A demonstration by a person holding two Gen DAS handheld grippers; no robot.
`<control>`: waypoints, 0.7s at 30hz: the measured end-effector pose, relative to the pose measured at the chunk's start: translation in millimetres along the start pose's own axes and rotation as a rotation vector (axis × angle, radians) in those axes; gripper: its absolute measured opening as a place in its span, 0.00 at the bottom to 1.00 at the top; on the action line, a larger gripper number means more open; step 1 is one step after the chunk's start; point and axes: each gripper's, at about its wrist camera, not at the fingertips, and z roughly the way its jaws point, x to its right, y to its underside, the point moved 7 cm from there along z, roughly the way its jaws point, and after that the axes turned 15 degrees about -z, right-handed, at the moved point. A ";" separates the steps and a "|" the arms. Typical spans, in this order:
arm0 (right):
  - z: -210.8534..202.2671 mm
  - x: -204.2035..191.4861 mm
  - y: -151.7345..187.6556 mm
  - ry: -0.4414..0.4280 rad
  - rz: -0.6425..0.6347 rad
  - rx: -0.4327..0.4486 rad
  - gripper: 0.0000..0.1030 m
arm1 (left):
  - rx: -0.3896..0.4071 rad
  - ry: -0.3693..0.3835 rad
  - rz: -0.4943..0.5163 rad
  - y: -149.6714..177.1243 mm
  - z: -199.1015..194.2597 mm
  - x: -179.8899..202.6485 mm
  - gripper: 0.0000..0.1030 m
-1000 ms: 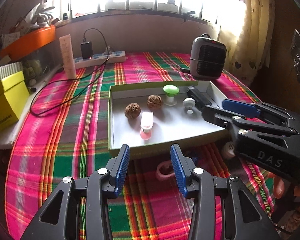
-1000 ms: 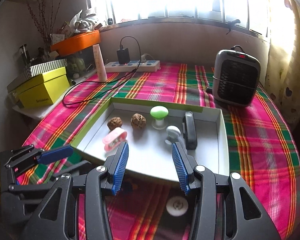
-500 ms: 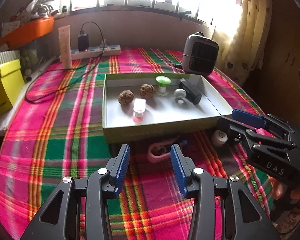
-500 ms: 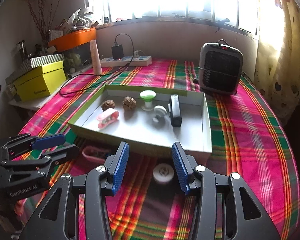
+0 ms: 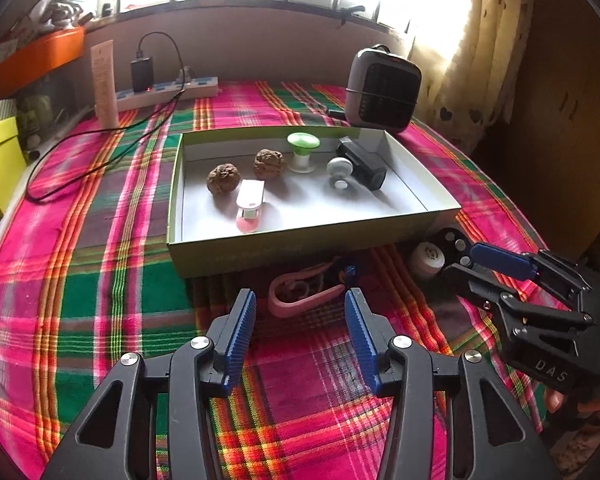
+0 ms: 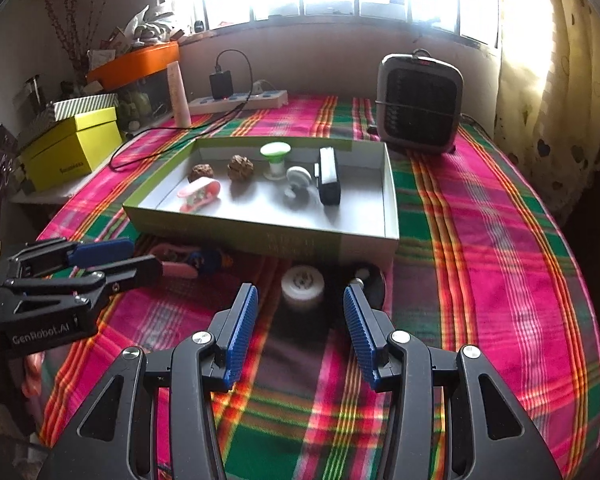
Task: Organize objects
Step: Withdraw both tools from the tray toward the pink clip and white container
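Left gripper: your fingers stand moderately apart and have just been opening a little; nothing sits between them. The pink loop lies just past their tips, at 12 o'clock.
Right gripper: fingers moderately apart, empty. The white round cap-like piece sits just ahead at 12 o'clock, with a dark round-based piece at 1 o'clock beside it.
Where things lie: all three rest on the plaid tabletop, tight against the near wall of the green-sided box. The box already holds two walnuts, a pink clip, a green-topped spool, a white knob and a black block.
Pink loop, handling: it looks like light, bendy plastic or rubber, so it will probably flex under a squeeze. Take it across one flat limb, not over the open loop.
White piece, handling: it seems light, rigid and smooth, so it may slip. Close across its round side, low and square.
Box, handling: thin card walls; expect it to slide if you nudge it.
Writing, left gripper body: "GenRobot.AI".
Writing, right gripper body: "DAS".
Writing, yellow box at 10 o'clock: a printed word, too small to read.
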 end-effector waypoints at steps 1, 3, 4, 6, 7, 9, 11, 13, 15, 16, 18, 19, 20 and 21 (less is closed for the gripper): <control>0.1 0.8 1.1 0.000 0.003 -0.002 0.45 | -0.002 -0.004 0.007 0.1 2.0 1.1 0.44; 0.8 1.9 3.3 0.001 0.007 -0.006 0.45 | -0.003 -0.019 0.018 -0.1 4.9 1.8 0.44; 0.9 2.4 4.5 0.003 0.009 -0.009 0.45 | -0.002 -0.020 0.024 0.0 5.6 2.7 0.44; 1.0 3.6 6.5 0.003 0.014 -0.012 0.45 | -0.007 -0.011 0.027 0.4 6.7 5.0 0.44; 0.9 4.3 7.3 0.003 0.017 -0.013 0.45 | -0.009 -0.007 0.030 0.9 7.3 6.2 0.44; 0.7 5.9 9.0 0.004 0.022 -0.016 0.45 | -0.013 -0.008 0.038 2.1 8.5 8.4 0.44; 0.6 8.1 11.0 0.009 0.028 -0.020 0.45 | -0.015 -0.006 0.043 3.5 9.2 10.0 0.44; 0.5 9.3 11.6 0.006 0.034 -0.020 0.45 | -0.021 0.007 0.045 5.6 8.4 12.6 0.44; 0.9 9.5 10.6 0.005 0.035 -0.019 0.45 | -0.034 0.024 0.043 8.2 7.0 14.8 0.44; 0.7 9.2 10.3 0.003 0.035 -0.018 0.45 | -0.040 0.038 0.048 10.7 6.1 17.2 0.44; 0.8 8.9 10.4 -0.002 0.035 -0.016 0.45 | -0.051 0.051 0.062 15.5 4.6 20.7 0.44; 0.9 8.4 10.2 -0.005 0.035 -0.016 0.45 | -0.057 0.057 0.074 17.9 4.6 23.3 0.44; 0.7 8.1 9.9 -0.007 0.034 -0.015 0.45 | -0.060 0.061 0.078 19.2 4.6 24.7 0.44; 0.7 7.4 9.7 -0.010 0.032 -0.014 0.45 | -0.061 0.064 0.077 19.6 4.8 25.4 0.44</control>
